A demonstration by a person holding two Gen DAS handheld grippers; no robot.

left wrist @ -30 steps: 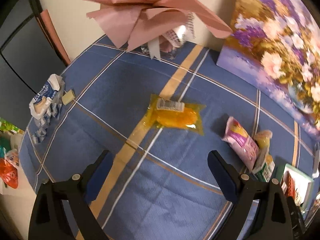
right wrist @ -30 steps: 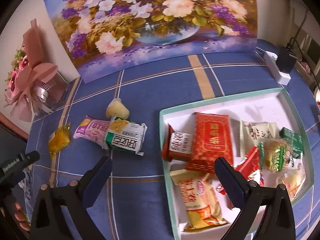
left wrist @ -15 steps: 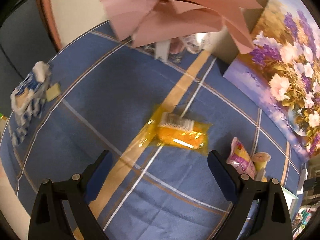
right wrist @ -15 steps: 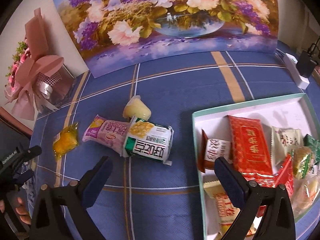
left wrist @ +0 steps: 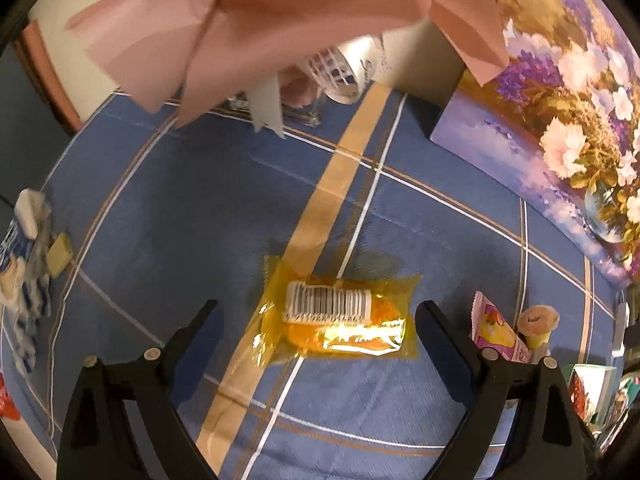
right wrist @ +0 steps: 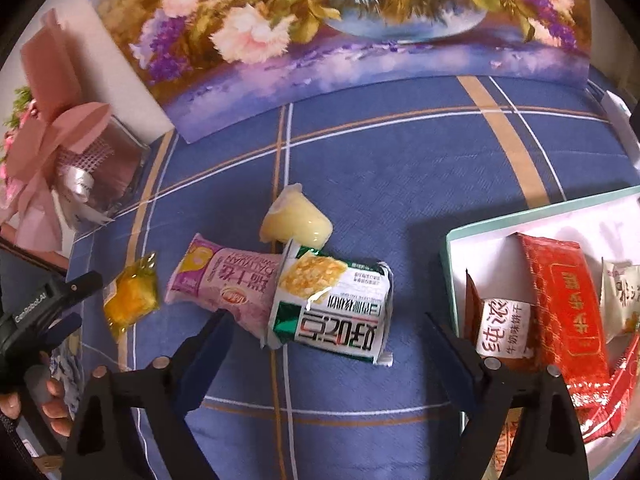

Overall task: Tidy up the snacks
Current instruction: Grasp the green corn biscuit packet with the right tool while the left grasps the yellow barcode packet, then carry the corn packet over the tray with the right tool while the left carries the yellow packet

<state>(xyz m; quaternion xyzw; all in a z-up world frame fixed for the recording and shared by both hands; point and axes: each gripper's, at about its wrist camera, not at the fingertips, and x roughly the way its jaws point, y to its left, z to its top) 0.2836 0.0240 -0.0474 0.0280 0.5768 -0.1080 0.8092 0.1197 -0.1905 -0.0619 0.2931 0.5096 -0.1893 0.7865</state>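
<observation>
Yellow packet [left wrist: 336, 320] flat on blue cloth, barcode up. Right of it: pink packet [right wrist: 228, 286] under green-white packet [right wrist: 336, 310]; pale jelly cup [right wrist: 296, 226] tipped, just beyond.

Glossy clear yellow plastic packet [left wrist: 336, 320], matt woven blue tablecloth [left wrist: 192, 216], shiny foil wrapper [right wrist: 332, 308]
</observation>
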